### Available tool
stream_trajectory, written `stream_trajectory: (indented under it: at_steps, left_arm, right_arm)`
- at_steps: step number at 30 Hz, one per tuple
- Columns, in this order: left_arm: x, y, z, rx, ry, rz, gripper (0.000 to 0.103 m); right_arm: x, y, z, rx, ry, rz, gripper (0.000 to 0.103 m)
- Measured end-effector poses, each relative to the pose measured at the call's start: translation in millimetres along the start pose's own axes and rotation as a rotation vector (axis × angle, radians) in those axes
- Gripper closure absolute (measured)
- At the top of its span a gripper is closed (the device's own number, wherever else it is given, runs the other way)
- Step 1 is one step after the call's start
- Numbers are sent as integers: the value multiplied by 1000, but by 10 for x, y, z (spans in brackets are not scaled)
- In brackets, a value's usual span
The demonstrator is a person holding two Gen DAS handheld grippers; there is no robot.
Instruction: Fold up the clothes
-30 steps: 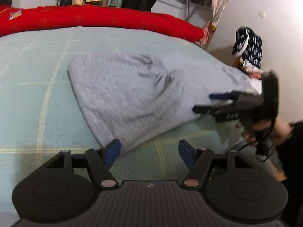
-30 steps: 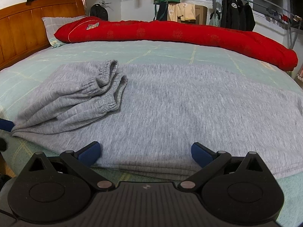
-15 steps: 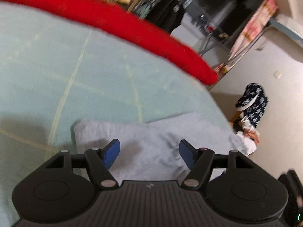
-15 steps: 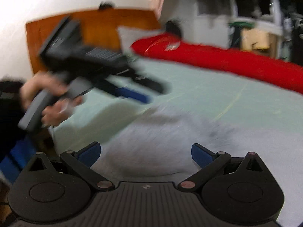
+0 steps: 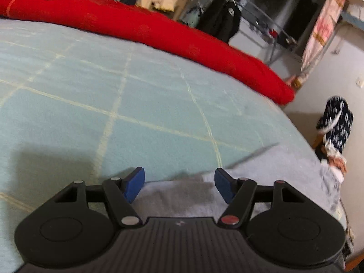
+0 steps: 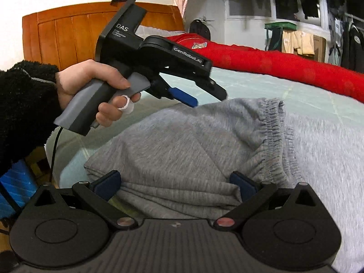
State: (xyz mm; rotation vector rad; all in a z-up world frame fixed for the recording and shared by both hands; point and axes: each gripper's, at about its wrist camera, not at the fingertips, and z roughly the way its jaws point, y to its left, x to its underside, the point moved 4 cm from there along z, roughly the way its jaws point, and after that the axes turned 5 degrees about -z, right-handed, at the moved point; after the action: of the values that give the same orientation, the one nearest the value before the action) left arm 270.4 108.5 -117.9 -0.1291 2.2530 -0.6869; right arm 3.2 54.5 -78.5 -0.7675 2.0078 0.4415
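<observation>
Grey sweatpants point(image 6: 182, 150) lie folded on the bed, their elastic waistband point(image 6: 273, 122) bunched up at the right of the fold. My right gripper point(image 6: 175, 184) is open at the near edge of the fold, with grey cloth lying between its blue fingers point(image 6: 109, 182). A hand holds my left gripper point(image 6: 204, 97) above the far edge of the pants, pointing down and to the right. In the left wrist view the left gripper point(image 5: 179, 184) is open over the edge of the grey cloth point(image 5: 173, 195), and its pads do not press on it.
The bed has a pale green checked sheet point(image 5: 136, 95) and a long red duvet point(image 5: 159, 31) along its far side. A wooden headboard point(image 6: 68, 36) stands at the left. A clothes rack point(image 5: 250, 6) and a dark patterned bundle point(image 5: 335, 122) stand beyond the bed.
Both grippers have swung toward the waistband end of the pants. The left gripper and its hand have come into the right wrist view. Both stay open.
</observation>
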Motion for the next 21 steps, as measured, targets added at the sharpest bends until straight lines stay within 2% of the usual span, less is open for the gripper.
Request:
stream_trajectory:
  at_steps: [4,7,9,13,15,18,21]
  left_arm:
    - [57,-3,-292,80,-6,-13,32]
    - [156,78,-209,20,45,-25,32]
    - [160,180,-153,7,65,-76,36]
    - [-25,298,-435,-6,-56,-138,33]
    - [-34,395,-444,-5,-33,-186,32]
    - [61,406,-396,28,26,-215,32]
    - [181,266,-321,123,54,-202,30]
  right_arm:
    - [-16,-19,-16,-4,11,4,0]
    - [-1,-35,27,1,6,12,0]
    - [-45,-75,67,-1,6,20,0]
    - [-68,-119,82,-16,7,38,0]
    - [-50,-106,72,-18,4,35,0]
    - [-30,-75,61,-16,3,25,0]
    - [-29,-73,65,-19,1,27,0]
